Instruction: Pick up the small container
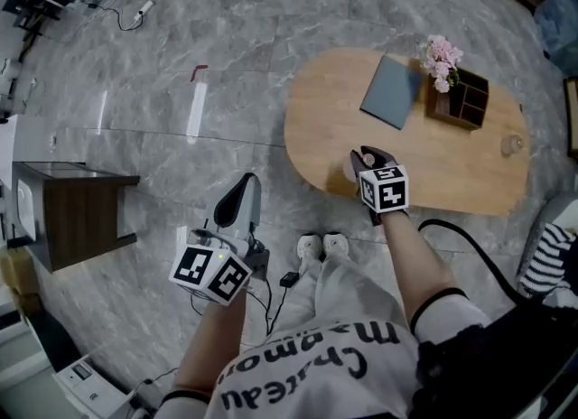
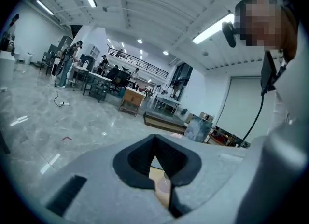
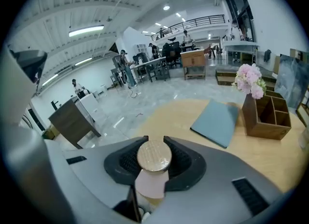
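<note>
Cork-lidded small container (image 3: 154,157) clamped in right tongs (image 3: 154,142), base hidden.

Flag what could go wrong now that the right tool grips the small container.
1. The right tool pinches the small container on its round body under the lid; it may slip or twist out.
2. It is held by the table's near edge, so a drop would likely hit the hard floor.
</note>
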`<state>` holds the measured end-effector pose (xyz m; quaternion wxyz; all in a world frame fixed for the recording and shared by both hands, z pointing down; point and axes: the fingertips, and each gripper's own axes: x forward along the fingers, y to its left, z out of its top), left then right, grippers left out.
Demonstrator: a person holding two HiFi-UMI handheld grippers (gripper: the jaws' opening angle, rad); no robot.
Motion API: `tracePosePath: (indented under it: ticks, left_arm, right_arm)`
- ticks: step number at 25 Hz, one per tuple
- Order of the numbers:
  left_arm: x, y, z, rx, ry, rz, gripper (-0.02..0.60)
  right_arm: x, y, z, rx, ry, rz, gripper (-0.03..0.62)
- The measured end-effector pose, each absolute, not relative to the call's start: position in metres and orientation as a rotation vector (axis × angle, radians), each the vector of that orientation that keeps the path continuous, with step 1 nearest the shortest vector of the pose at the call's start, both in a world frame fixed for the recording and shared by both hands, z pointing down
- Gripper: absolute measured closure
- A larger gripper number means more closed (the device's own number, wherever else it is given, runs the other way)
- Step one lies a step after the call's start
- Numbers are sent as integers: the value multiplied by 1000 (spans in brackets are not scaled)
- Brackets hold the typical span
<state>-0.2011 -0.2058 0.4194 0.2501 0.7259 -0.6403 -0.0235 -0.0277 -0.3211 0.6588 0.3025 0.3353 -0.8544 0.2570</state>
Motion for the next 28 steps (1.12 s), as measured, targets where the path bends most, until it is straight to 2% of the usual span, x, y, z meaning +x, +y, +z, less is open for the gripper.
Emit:
tracePosePath:
  ticks: [5,19,28]
  left_arm:
    - [-196,-219,370,2098,-1767,-71,571]
    - [-161,-258,235,2372,-1713,-306,571]
    - [-130,-253,176,2497,-1596,-393,571]
  right_arm:
    - [-29,-323,586,917,-2355,635,494]
    - [-12,-337,353,1071,-2572,184,495]
    - [-10,-297,208,1177,-2729,-65,497]
